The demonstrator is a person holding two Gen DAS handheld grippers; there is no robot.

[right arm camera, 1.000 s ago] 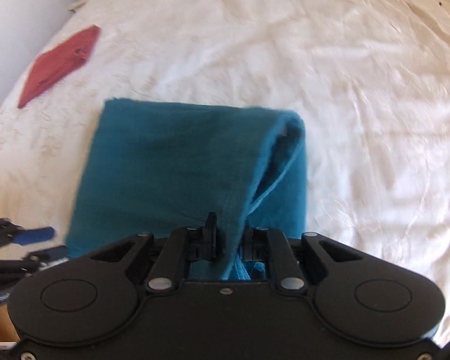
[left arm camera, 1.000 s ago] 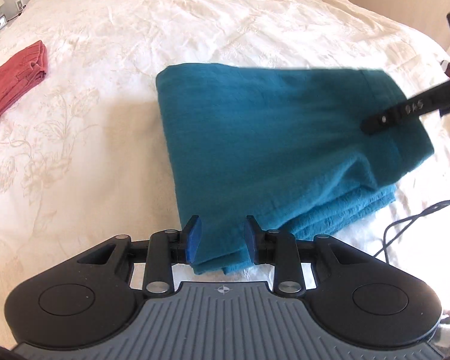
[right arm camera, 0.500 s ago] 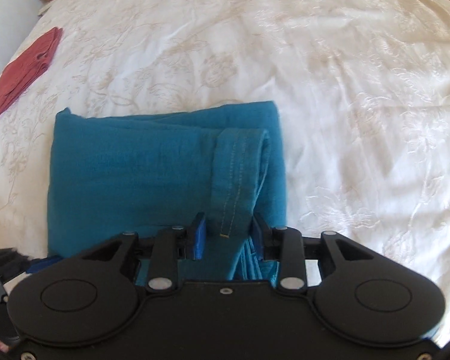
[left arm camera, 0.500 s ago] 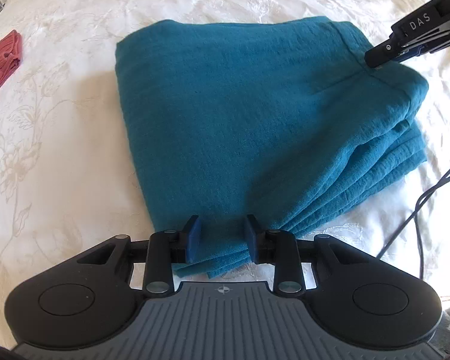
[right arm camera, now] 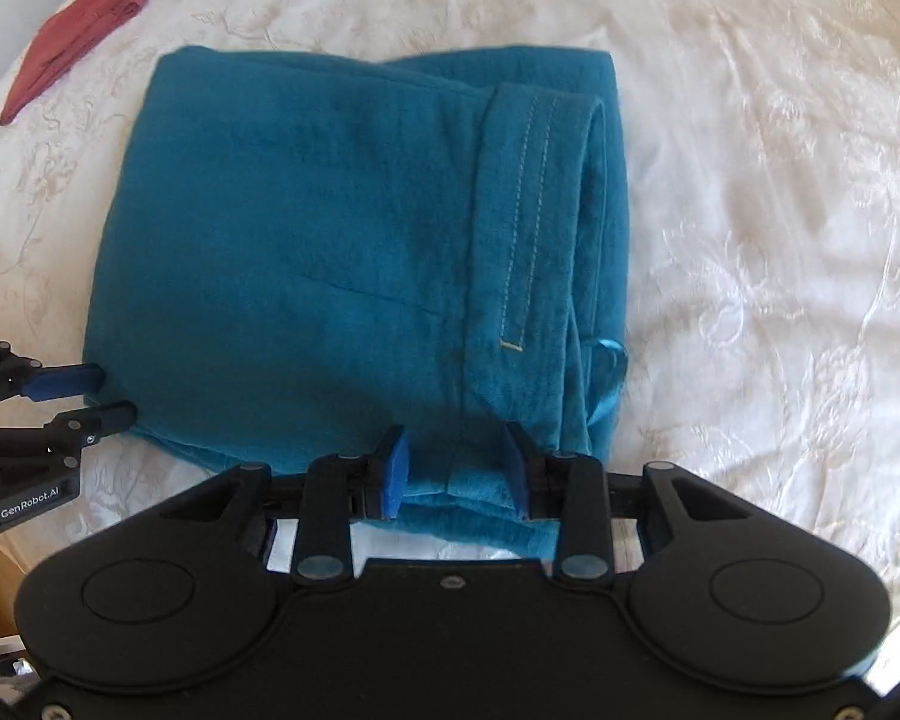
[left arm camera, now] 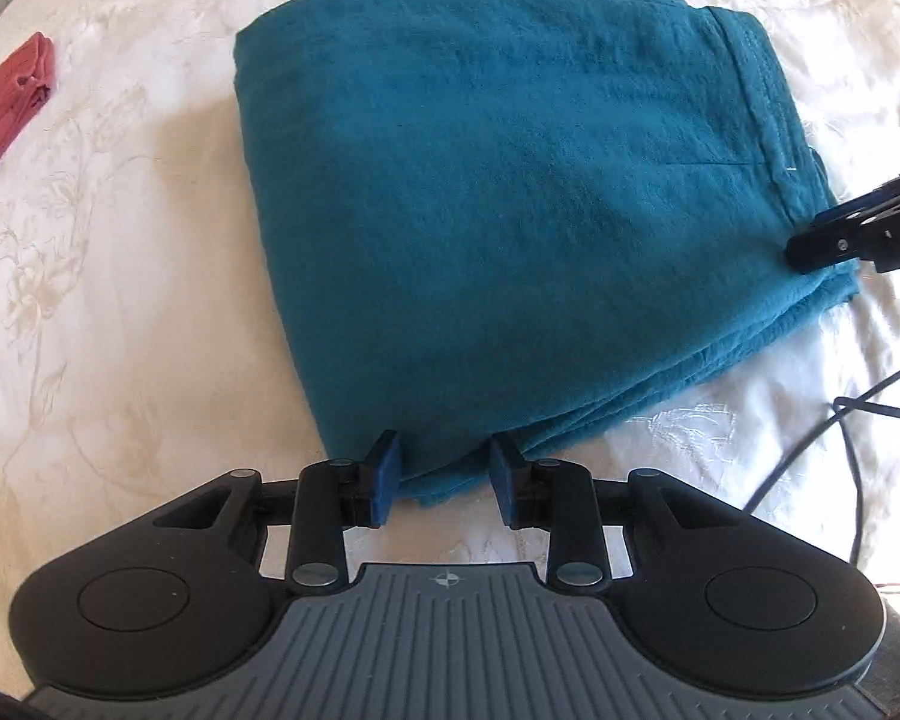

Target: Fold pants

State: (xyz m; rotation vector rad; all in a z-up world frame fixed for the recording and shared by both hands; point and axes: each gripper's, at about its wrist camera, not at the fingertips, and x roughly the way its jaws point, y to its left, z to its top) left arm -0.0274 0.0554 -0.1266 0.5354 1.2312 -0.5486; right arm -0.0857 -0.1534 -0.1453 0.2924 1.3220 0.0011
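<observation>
We have let go on the right; the fold is laid down.

Our right gripper [right arm camera: 455, 468] now stands part open, no longer pinching the teal pants [right arm camera: 354, 252]. The left gripper [left arm camera: 444, 477] seems still shut on their near corner, though the contact is unclear. The pants lie folded on the white bedspread [right arm camera: 750, 180], so the fold looks nearly complete.

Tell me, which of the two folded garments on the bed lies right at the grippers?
The teal pants; the red garment lies apart, far off toward the bed's edge.

Both grippers pointed steeply downward. The left gripper [left arm camera: 444, 474] held its jaws partly apart, pads on cloth; the right gripper [right arm camera: 455, 471] had its jaws apart, not gripping.
</observation>
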